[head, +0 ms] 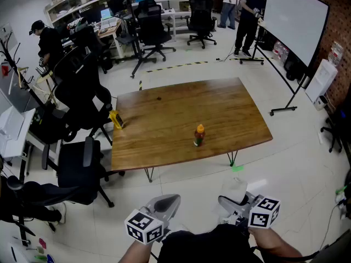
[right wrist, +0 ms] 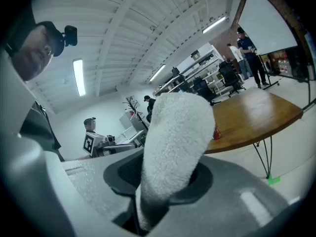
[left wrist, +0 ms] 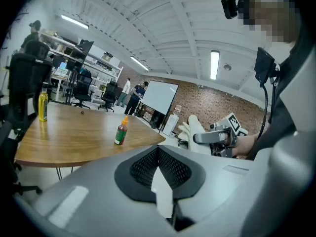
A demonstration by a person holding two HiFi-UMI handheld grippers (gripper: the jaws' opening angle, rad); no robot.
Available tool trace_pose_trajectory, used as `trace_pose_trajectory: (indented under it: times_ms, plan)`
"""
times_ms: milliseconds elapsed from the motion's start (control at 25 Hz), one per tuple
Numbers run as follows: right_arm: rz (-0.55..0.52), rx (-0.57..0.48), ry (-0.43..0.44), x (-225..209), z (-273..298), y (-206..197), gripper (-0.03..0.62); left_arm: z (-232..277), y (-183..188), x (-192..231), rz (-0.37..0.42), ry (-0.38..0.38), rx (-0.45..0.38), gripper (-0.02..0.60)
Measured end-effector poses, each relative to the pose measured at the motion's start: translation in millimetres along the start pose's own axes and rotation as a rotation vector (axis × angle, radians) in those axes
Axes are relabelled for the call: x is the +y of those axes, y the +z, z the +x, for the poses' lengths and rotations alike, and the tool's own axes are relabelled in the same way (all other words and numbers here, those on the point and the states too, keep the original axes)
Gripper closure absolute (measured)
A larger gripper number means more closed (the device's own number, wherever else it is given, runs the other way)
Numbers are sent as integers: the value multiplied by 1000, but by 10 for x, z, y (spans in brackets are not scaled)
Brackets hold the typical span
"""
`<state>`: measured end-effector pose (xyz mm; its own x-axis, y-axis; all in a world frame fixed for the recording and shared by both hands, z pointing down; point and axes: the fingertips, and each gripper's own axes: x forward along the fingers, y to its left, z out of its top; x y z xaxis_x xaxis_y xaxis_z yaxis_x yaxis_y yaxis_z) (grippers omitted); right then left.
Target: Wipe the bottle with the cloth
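The right gripper [head: 233, 203] has its jaws clamped on the cloth [right wrist: 174, 142], a thick white roll that sticks out well past the tips. The left gripper [left wrist: 158, 149] has its jaws pressed together with nothing between them.

The bottle [head: 199, 135] stands upright on the table [head: 164, 114], well ahead of both pairs of jaws and near the table's closer edge. From the left jaws it lies ahead and a little to their left. From the right jaws only a sliver of it shows past the cloth. A yellow bottle [head: 116, 119] sits far off to the left of the left jaws, at the table's edge.

No wiping is under way; the step in hand looks like the approach.

- **Left jaws:** They need to open before they reach the bottle. It is small and looks easy to tip, so I'd steady it with them up at the neck, leaving the body bare.
- **Right jaws:** Bring them in from the other side so the cloth's free end lies flat on the body, not just its tip.
- **Wiping:** Stroke along the body with light pressure towards the left jaws, so the push is braced. The clamp on the cloth should stay firm.
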<state>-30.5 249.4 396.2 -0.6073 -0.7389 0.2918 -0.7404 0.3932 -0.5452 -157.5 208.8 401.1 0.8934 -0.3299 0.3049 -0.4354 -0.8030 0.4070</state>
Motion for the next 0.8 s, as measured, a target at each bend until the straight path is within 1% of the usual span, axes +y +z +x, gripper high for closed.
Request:
trace_pose_trajectory:
  times_ms: [240,400,560,680,800]
  plan:
    - [-1,0,-37,-70,202,47,485,48,66,176,58,-12,3,565]
    - [-19,3,-61,-248,283,153,485,195,192,274,94,-20,-7,565]
    - [-57,7,-77,-590,417,366,485,458,376,460,142,-1,-5,565]
    - [-56,21,-61,-926,579,562,485,705,589,594,178,26,-23,564]
    - [-53,70,-13,-1334,828,709,485,1057,784,715,232,69,-33,524]
